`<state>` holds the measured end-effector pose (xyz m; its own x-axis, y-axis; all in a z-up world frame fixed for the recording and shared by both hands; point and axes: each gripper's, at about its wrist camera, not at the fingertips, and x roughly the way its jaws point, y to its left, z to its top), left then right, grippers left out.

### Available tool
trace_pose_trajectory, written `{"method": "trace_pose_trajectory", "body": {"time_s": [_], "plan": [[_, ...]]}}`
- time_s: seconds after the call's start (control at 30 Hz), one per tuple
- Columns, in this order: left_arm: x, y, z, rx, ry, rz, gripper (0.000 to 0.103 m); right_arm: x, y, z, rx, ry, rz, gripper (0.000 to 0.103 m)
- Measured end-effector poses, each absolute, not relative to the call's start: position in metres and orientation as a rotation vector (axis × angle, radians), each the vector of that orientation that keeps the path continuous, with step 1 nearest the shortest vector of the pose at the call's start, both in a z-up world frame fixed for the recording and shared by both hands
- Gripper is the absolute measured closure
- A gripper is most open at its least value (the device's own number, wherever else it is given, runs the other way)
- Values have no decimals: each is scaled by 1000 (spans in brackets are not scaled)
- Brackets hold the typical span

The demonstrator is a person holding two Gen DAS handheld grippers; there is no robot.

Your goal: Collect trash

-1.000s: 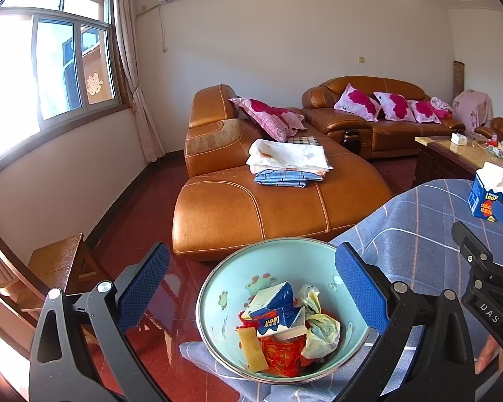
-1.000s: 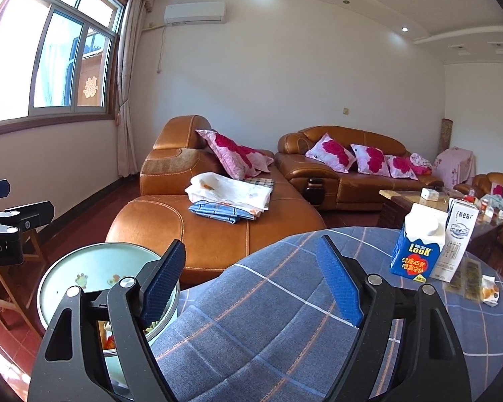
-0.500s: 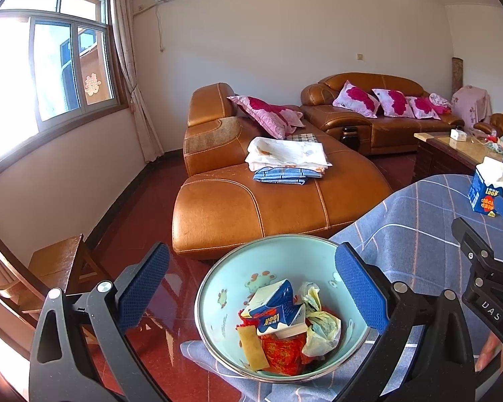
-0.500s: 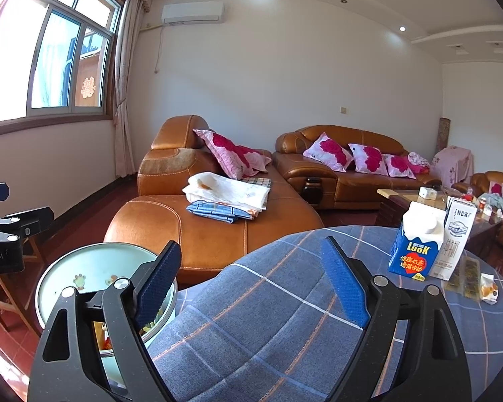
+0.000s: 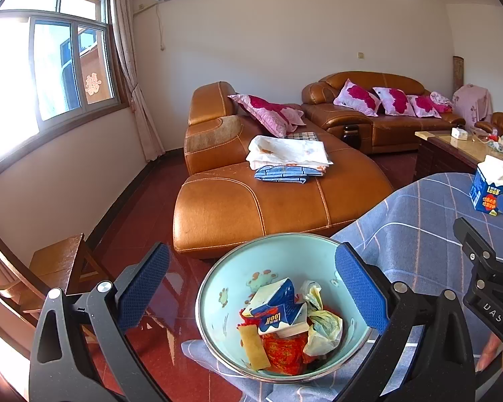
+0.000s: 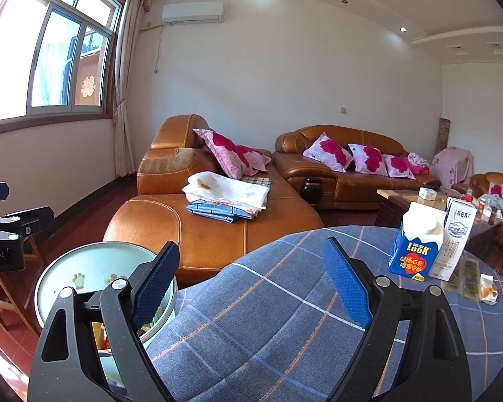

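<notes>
A light blue enamel basin (image 5: 238, 274) sits at the table's left edge and holds a crushed blue carton (image 5: 278, 308), wrappers and other trash. My left gripper (image 5: 251, 284) hangs open and empty above the basin. My right gripper (image 6: 251, 281) is open and empty over the blue checked tablecloth (image 6: 268, 328); the basin (image 6: 94, 268) lies to its left. A blue LOOK milk carton (image 6: 414, 244) and a white carton (image 6: 457, 238) stand upright at the far right of the table. Flat snack wrappers (image 6: 469, 278) and a small crumpled wrapper (image 6: 488, 289) lie beside them.
An orange leather sofa (image 6: 218, 224) with folded cloths stands just beyond the table. A wooden stool (image 5: 60, 264) is on the red floor at the left. A coffee table (image 6: 415, 201) with small items is at the back right.
Both grippers have shifted slightly; the right one has lifted and tilted a little. Both stay open. The basin and cartons have not moved.
</notes>
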<state>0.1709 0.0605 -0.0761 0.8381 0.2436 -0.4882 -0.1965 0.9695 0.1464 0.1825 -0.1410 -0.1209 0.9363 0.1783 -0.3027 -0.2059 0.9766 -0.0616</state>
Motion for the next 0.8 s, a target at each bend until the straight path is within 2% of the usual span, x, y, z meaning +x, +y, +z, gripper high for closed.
{"method": "trace_pose_trajectory", "body": {"time_s": [0.8], "plan": [[173, 47, -79, 160, 536, 222, 6, 184, -141, -121, -106, 303, 195, 11]]}}
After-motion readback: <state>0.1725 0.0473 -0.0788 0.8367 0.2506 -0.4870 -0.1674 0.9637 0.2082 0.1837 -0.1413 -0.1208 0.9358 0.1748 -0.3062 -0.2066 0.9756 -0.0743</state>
